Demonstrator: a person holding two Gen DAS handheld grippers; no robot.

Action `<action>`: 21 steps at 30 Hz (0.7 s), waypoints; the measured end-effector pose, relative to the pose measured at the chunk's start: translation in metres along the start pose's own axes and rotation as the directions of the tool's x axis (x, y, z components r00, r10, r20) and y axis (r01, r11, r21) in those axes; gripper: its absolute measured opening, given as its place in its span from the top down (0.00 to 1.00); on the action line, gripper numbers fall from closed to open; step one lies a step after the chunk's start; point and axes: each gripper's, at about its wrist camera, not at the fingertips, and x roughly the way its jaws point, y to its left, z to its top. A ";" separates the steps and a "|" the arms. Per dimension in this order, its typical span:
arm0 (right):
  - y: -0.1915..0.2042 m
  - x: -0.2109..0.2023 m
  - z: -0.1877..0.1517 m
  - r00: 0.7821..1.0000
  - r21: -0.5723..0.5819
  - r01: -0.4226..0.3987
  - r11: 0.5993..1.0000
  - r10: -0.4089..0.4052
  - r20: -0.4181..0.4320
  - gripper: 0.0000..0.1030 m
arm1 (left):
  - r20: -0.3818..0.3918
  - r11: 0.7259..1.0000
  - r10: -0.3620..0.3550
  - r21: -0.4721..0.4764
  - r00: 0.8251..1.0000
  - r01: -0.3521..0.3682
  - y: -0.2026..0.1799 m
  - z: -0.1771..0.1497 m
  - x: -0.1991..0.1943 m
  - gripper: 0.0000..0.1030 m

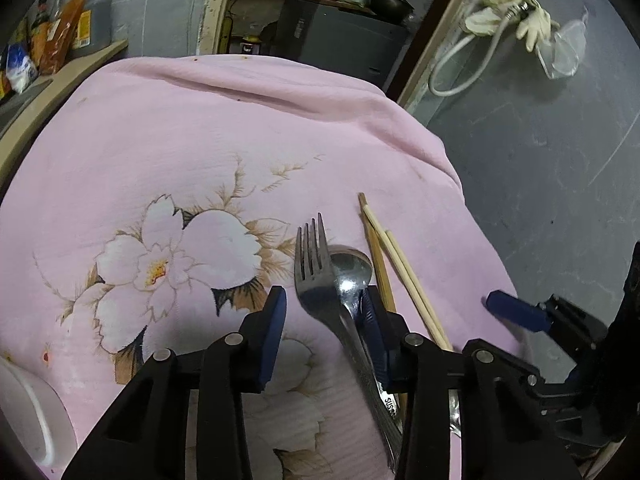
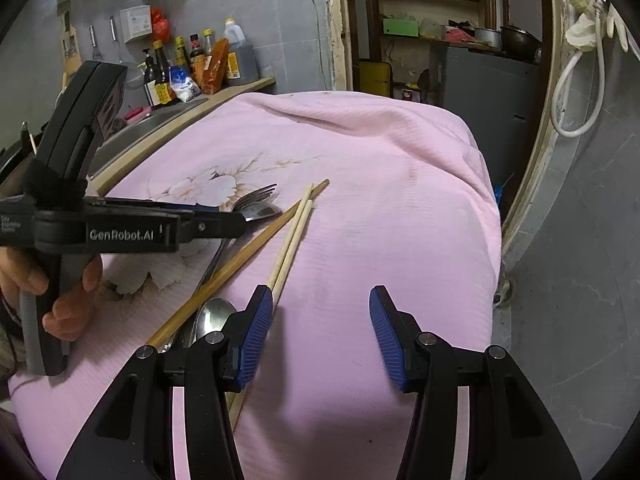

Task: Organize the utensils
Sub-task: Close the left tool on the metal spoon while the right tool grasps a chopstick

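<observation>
On a pink flowered cloth (image 1: pixel 192 128) lie a steel fork (image 1: pixel 311 268) and a spoon (image 1: pixel 351 266), side by side, with wooden chopsticks (image 1: pixel 402 276) just to their right. My left gripper (image 1: pixel 324 330) is low over the fork and spoon; both lie between its blue pads, close to the right pad, and the left pad stands clear of them. My right gripper (image 2: pixel 320 334) hovers over bare cloth, open, with pale chopsticks (image 2: pixel 292 236) running under its left finger. A second spoon (image 2: pixel 216 316) lies just left of that finger.
A white bowl (image 1: pixel 28 408) sits at the cloth's near left. A sink counter with sauce bottles (image 2: pixel 180 64) borders the table's left side. The cloth's right edge drops to a grey floor (image 2: pixel 580 280). A person's hand (image 2: pixel 68 296) holds the left gripper's handle.
</observation>
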 end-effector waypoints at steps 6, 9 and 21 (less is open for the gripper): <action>0.002 0.007 0.002 1.000 -0.007 -0.004 1.000 0.004 -0.012 0.53 | 0.021 0.998 -0.037 -0.048 0.999 0.038 0.011 -0.002 -0.009 0.71; 0.004 0.011 0.004 1.000 -0.018 0.001 1.000 -0.001 -0.022 0.57 | 0.032 0.996 -0.048 -0.071 0.998 0.051 0.016 -0.002 -0.012 0.73; -0.001 0.025 0.015 0.999 0.023 -0.018 1.000 0.019 -0.046 0.71 | 0.031 0.988 -0.032 -0.152 0.999 0.037 0.037 0.001 -0.014 0.86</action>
